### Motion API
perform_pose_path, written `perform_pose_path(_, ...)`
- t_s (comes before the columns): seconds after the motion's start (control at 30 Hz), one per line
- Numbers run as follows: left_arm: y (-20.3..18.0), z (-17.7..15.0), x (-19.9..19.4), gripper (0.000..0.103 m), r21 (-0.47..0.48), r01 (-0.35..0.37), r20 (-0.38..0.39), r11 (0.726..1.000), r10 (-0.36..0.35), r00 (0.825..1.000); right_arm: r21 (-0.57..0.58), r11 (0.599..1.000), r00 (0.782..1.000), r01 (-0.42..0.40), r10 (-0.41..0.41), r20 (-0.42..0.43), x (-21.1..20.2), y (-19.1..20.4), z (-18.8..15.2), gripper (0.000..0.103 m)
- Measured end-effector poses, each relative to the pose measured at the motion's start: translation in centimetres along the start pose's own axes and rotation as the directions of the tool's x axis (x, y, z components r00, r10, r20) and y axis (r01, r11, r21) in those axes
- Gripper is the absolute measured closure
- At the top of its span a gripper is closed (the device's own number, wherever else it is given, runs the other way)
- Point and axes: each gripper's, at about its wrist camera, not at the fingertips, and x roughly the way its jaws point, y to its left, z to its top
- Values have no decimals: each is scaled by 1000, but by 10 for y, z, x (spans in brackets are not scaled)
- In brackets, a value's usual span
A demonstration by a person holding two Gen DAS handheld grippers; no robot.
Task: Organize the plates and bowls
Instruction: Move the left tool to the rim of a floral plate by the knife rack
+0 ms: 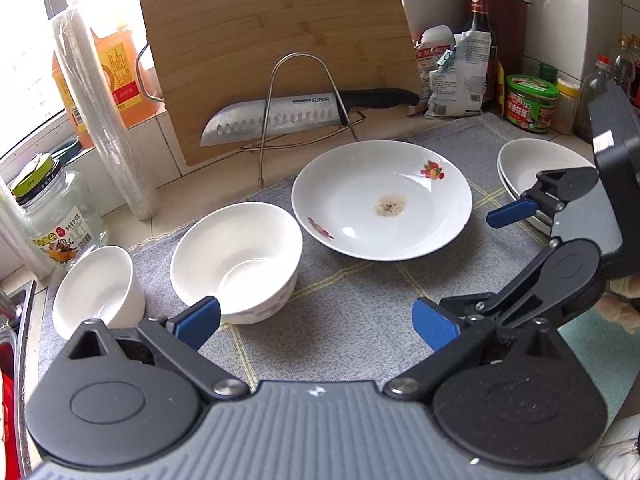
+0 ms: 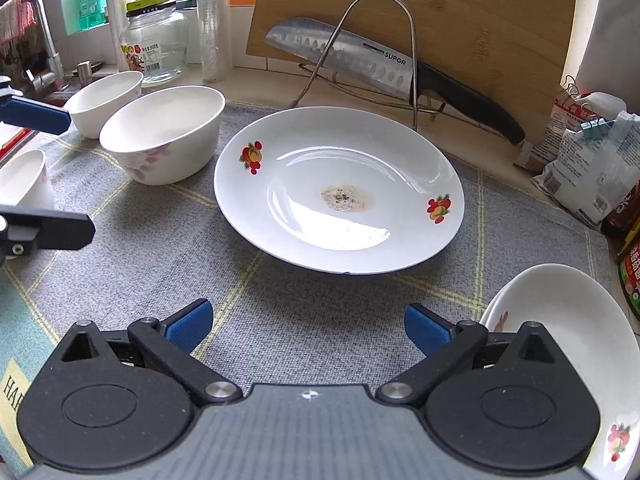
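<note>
Currently both claws hang spread wide above the grey woven mat [image 2: 280, 320], gripping nothing. Left gripper [image 1: 316, 322]: blue-padded fingers far apart, the left pad just in front of the large white bowl [image 1: 236, 260], contact uncertain. Right gripper [image 2: 308, 326]: jaws equally wide, over bare mat just short of the fruit-patterned plate [image 2: 340, 192], not touching it.

Plate: glossy white, shallow, round, a brownish speckled residue at its centre; sits mid-mat. Large bowl, floral print on its outer wall, stands left of the plate; a smaller white bowl [image 1: 98, 292] sits beside it near the mat's edge. Stacked white dishes [image 2: 568, 344] lie at the right, partly hidden behind the right gripper's linkage.

Behind the plate: wire rack [image 2: 380, 60] holding a dimpled steel knife [image 2: 360, 60], black handle, against a bamboo cutting board [image 1: 280, 52]. Glass jar [image 1: 56, 216] and plastic-wrap roll [image 1: 104, 120] stand at the left.
</note>
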Motion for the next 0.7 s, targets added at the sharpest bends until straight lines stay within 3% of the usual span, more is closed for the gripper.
perform_pose_path(0.17,7,26,8,1,5,40,-2,999,-40,999,7,1000,1000,-12,12,7,9,3,1,0)
perform_pose_path(0.33,13,55,28,1,49,130,-18,990,-129,991,55,998,999,13,-15,44,12,5,0,0)
perform_pose_path(0.53,21,91,62,2,153,222,-65,963,-215,975,117,991,996,62,-69,51,14,9,3,0)
perform_pose_path(0.7,31,118,101,2,158,295,-125,942,-278,952,131,989,996,72,-78,38,14,9,4,0)
